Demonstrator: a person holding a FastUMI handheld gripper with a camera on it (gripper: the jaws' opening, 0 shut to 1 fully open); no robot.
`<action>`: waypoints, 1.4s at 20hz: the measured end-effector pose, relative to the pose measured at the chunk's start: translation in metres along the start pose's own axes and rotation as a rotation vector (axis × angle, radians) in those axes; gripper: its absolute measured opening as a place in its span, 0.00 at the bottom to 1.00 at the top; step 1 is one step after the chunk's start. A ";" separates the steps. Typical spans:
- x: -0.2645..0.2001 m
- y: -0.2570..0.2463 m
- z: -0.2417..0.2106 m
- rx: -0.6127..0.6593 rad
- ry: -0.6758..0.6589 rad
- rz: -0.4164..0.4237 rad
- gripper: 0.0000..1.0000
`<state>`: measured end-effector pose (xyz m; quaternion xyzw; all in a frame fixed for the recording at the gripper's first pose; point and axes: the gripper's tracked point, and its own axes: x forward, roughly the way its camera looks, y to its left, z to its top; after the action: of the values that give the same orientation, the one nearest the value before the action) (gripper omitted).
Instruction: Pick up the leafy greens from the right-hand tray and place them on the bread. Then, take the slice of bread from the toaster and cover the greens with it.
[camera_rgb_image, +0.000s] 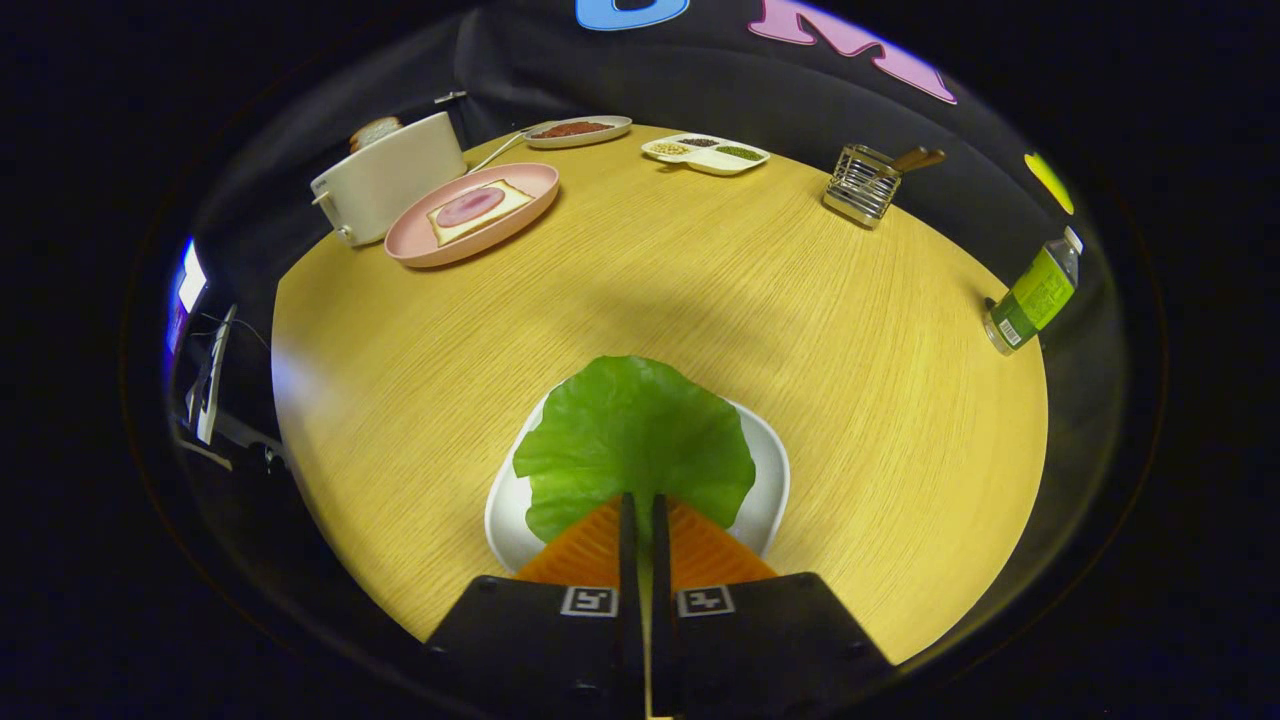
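Observation:
A broad green lettuce leaf (632, 435) fans out ahead of my gripper (640, 503), whose two fingers are closed together on the leaf's near edge. The leaf hangs over a white tray (772, 470) on the wooden table. Far beyond, at the back left, a pink plate (415, 240) carries a slice of bread (482, 208) topped with a round of ham. Behind that plate stands a white toaster (385, 180) with a bread slice (374, 131) sticking up from its slot.
At the back of the table are an oval plate with brown food (578, 130), a divided white dish of grains (706, 153) and a wire rack with a wooden handle (865, 184). A green-labelled bottle (1035, 293) stands at the right edge.

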<state>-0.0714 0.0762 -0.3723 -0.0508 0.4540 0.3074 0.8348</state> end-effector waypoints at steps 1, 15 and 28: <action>-0.003 0.001 0.002 0.011 -0.004 0.001 0.06; -0.087 0.053 0.136 0.046 -0.273 0.022 0.06; -0.031 0.167 0.269 -0.086 -0.332 0.142 0.05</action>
<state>0.0188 0.2942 -0.1586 -0.0027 0.2990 0.3889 0.8714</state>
